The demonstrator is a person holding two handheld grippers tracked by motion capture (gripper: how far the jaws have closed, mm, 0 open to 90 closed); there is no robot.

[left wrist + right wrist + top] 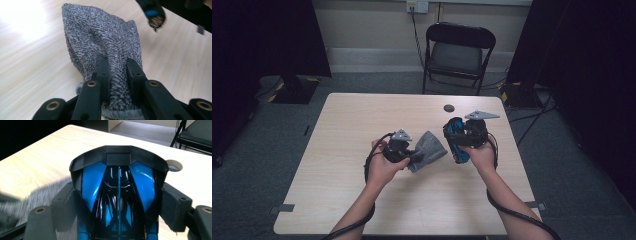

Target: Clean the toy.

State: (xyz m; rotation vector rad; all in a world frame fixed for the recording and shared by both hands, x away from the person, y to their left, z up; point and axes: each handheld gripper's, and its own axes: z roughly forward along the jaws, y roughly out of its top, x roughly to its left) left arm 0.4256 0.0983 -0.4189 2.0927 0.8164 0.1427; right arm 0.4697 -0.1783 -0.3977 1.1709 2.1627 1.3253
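Your left gripper (117, 75) has its jaws pinched nearly together on the grey cloth (105, 42); the fabric is bunched between the two black pads and fans out beyond them, above the wooden table (362, 115). Your right gripper (120, 202) stands wide, its pads pressed against both flanks of the blue and black toy car (118, 187), which is clamped between them and held clear of the tabletop. In the high view your left hand (384, 162) sits near the table's middle with the cloth pointing toward the car, just beside it. Your right hand (482, 152) grips from below, its gripper turned toward the left one.
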